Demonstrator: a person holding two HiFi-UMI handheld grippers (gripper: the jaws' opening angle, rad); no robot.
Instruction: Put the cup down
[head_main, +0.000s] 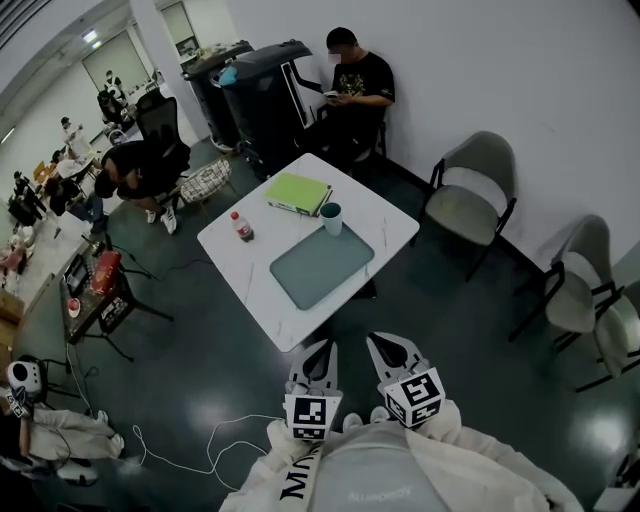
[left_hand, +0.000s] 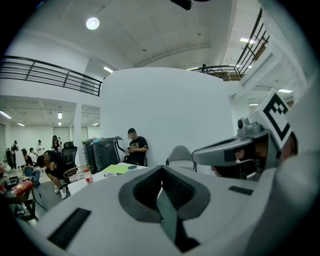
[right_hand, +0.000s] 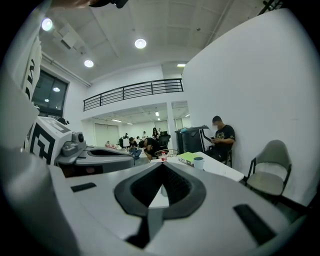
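Dark glossy floor surrounds a white square bench (head_main: 385, 225) set cornerwise in the head view, with grey padded chairs along the wall.

Head view: the cup (head_main: 331, 217) stands upright on the bench, long axis vertical, mouth up. It is a round, dark teal cylinder with a paler rim. It sits just beside a corner of the flat green folder (head_main: 297, 192) and at the far edge of a matt grey-green mat (head_main: 321, 265) with rounded corners; contact with either cannot be confirmed. A clear bottle (head_main: 241, 227) with a red cap stands near the bench's left corner. Both tongs are held over the floor, short of the bench's near corner and well apart from the cup. The left tongs (head_main: 318, 358) and right tongs (head_main: 392, 352) are white shells with dark ribbed pads, each carrying a marker cube.

Left gripper view: the left tongs (left_hand: 161, 168) are closed tip to tip with nothing between them. Beyond them only the cup's top (left_hand: 132, 167) shows, small, beside the folder (left_hand: 117, 169).

Right gripper view: the right tongs (right_hand: 161, 164) are likewise together and empty. The cup (right_hand: 199, 163) stands upright on the bench (right_hand: 222, 171), beyond and to the right of the tips, clear of them.
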